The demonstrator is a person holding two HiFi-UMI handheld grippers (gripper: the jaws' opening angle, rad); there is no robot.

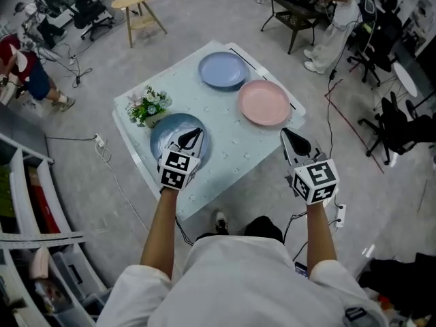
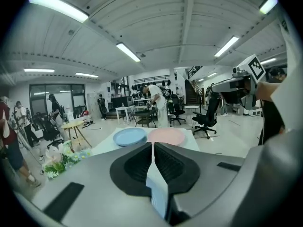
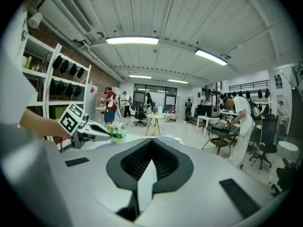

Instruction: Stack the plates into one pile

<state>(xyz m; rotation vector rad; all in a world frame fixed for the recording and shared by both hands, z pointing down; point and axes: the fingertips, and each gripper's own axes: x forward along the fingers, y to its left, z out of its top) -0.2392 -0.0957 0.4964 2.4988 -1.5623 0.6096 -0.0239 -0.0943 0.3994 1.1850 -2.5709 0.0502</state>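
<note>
The left claw and right claw are hovering pinched closed, empty; the stiff, probably breakable plates need rim grips.

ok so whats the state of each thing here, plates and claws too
near blue plate: flat on the table, nothing stacked on it
far blue plate: flat, unstacked
pink plate: flat, unstacked
flower pot: upright
left claw: shut, empty
right claw: shut, empty
</note>
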